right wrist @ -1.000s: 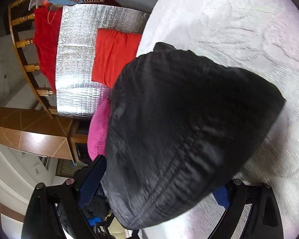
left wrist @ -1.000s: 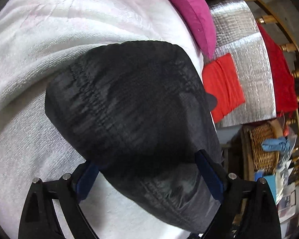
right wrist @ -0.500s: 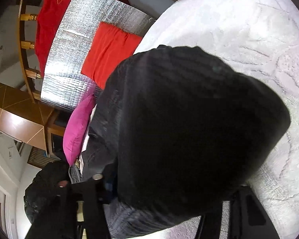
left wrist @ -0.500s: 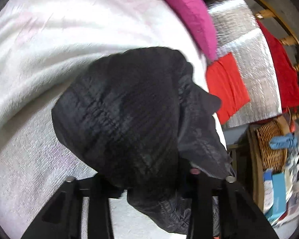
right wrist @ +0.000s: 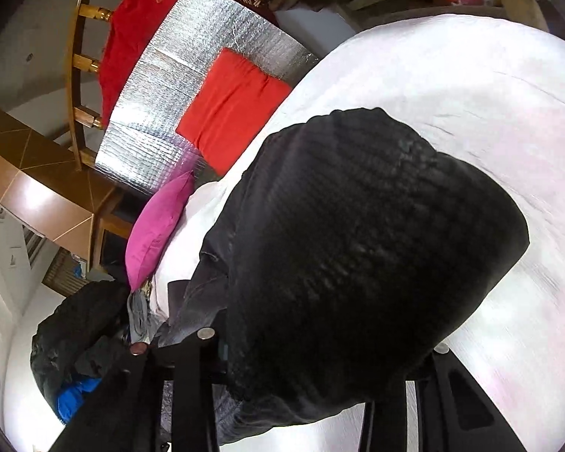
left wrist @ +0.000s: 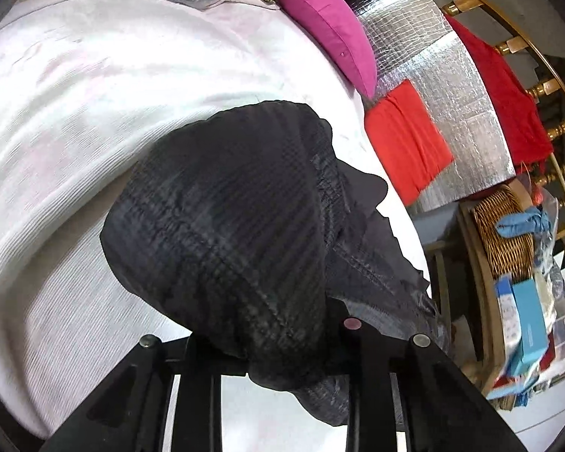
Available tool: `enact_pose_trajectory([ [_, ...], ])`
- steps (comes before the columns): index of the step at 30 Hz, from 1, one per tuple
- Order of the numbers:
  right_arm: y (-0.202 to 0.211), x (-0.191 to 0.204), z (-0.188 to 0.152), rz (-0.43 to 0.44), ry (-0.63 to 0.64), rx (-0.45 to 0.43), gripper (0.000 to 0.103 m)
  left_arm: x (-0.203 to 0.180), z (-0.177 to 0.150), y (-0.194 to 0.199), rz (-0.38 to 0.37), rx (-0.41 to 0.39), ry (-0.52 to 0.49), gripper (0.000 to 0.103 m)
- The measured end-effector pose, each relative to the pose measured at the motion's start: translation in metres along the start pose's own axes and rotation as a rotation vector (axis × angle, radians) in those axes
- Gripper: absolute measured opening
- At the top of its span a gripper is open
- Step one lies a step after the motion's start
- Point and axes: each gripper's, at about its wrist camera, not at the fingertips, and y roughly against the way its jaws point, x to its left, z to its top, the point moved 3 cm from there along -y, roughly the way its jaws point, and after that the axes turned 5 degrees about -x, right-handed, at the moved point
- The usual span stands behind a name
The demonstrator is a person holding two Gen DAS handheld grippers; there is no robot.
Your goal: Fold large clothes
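A black quilted garment [left wrist: 226, 218] lies bunched on the white bed cover [left wrist: 75, 113]. My left gripper [left wrist: 275, 342] grips its near edge, jaws still closing, with fabric pinched between the fingers and spilling over them. In the right wrist view the same black garment [right wrist: 358, 245] fills the middle above the white bed cover [right wrist: 471, 75]. My right gripper [right wrist: 320, 358] also closes on a thick fold of it, and the cloth hides the fingertips. The held edge is raised off the bed.
A magenta pillow [left wrist: 327, 22] lies at the bed's far edge. Beyond it are a silver foil mat [left wrist: 452, 86] with a red cushion [left wrist: 406, 139], a wicker basket [left wrist: 504, 233] and boxes [left wrist: 527, 320]. A dark heap of clothes [right wrist: 71, 339] lies off the bed's side.
Both grippers went from wide open around the garment's edge to pinched on it. The fabric has bunched up and risen with them.
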Motion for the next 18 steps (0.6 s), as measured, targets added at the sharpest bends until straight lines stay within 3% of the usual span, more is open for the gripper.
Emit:
enact_pose_trajectory([
  [5, 0.040, -0.015, -0.021, -0.014, 0.009, -0.012, 0.040, 0.012, -0.027, 0.020, 0.014, 0.003, -0.064, 0.028],
  [7, 0.041, -0.024, -0.027, -0.050, 0.018, 0.020, 0.040, 0.020, -0.031, 0.014, 0.044, 0.026, -0.069, 0.034],
  [9, 0.032, -0.033, -0.030, -0.088, -0.003, 0.065, 0.049, 0.026, -0.030, 0.006, 0.074, 0.075, -0.046, 0.048],
  [10, 0.028, -0.038, -0.030, -0.096, -0.052, 0.095, 0.051, 0.028, -0.028, 0.004, 0.078, 0.093, -0.025, 0.050],
  [12, 0.028, -0.044, -0.028, -0.109, -0.114, 0.144, 0.066, 0.030, -0.028, 0.010, 0.087, 0.124, -0.005, 0.060],
  [13, 0.031, -0.043, -0.026, -0.117, -0.110, 0.169, 0.067, 0.030, -0.028, 0.013, 0.103, 0.140, -0.011, 0.063],
  [18, 0.063, -0.029, -0.021, -0.184, 0.079, 0.318, 0.068, 0.015, -0.046, 0.061, 0.117, 0.254, -0.172, 0.066],
])
